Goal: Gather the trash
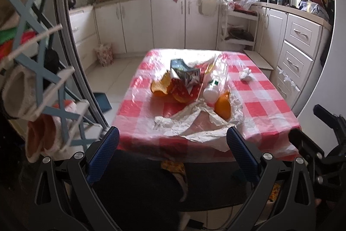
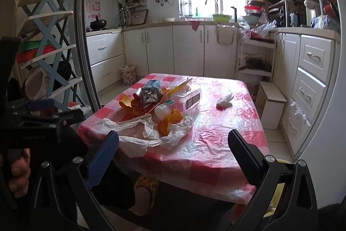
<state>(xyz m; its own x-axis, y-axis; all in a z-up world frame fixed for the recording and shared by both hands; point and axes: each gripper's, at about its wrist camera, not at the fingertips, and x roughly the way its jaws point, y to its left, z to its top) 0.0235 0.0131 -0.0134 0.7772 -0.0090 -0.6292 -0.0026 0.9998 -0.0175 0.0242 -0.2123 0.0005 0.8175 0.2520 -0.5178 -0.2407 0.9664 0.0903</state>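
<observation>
Both grippers are held off the near edge of the table point(image 1: 270, 101), above the person's lap, neither touching anything. The left gripper point(image 1: 173, 144) has its blue-padded fingers spread wide with nothing between them; the right gripper point(image 2: 173, 146) is likewise spread wide and empty. In the right wrist view the left gripper appears at the lower left, with a hand point(image 2: 18, 172) wrapped around its handle. The trash lies in a cluster on the red-and-white checked tabletop, toward its left side and centre. A crumpled white plastic bag point(image 1: 194, 120) lies spread flat nearest the near edge, with a piece of orange peel point(image 1: 222, 105) resting on it. Just behind it a white bottle point(image 1: 213, 90) lies on its side. To the left, more orange peel point(image 1: 161, 88) sits against a flattened carton point(image 1: 183, 75), and a red wrapper point(image 1: 180, 88) lies between them. A clear plastic container point(image 2: 191, 99) lies just beyond the bottle. A crumpled tissue point(image 1: 245, 75) sits well apart, toward the right edge. A patterned wastebasket point(image 2: 128, 75) stands on the floor beyond the far left corner, against the cabinets.
</observation>
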